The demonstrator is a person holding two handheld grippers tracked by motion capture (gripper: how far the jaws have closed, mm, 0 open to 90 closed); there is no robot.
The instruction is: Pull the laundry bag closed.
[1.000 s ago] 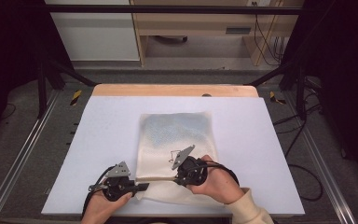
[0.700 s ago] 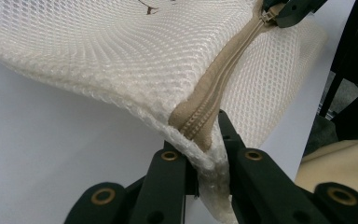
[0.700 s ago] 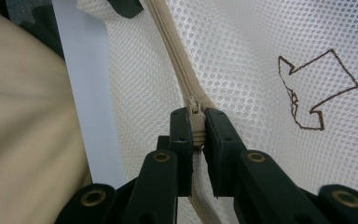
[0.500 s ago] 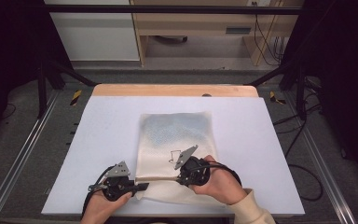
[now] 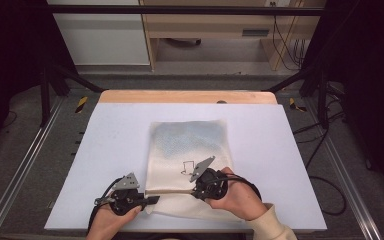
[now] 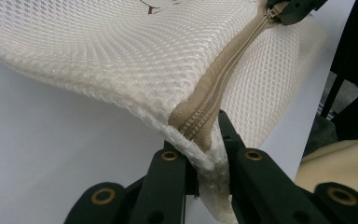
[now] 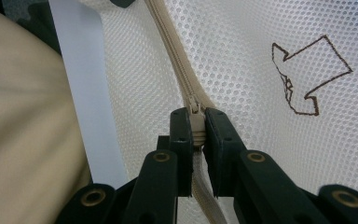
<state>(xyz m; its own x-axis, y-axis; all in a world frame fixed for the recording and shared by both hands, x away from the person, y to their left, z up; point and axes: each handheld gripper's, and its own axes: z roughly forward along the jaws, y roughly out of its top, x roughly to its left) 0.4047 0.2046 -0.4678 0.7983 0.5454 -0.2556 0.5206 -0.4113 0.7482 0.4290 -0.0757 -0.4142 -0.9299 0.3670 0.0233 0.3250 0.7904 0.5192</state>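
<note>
A white mesh bag [image 5: 190, 142] lies flat on the pale table [image 5: 280, 150], with a beige zipper [image 5: 172, 190] running along its near edge. My left gripper [image 5: 152, 200] is shut on the bag's near-left corner [image 6: 200, 140], where the zipper [image 6: 223, 84] ends. To its right, my right gripper [image 5: 196, 189] is shut on the zipper pull [image 7: 194, 105], its jaws pinching the pull from both sides. The zipper tape [image 7: 172, 51] stretches taut between the two grippers. In the left gripper view the right gripper [image 6: 293, 9] sits at the far end of the zipper.
A brown outline drawing [image 7: 307, 77] marks the mesh beside the zipper. A wooden strip [image 5: 187, 96] borders the table's far edge. Metal rails [image 5: 25, 165] run along both sides, and cables [image 5: 325, 185] lie at the right. A sleeve [image 7: 23, 126] is close to the right gripper.
</note>
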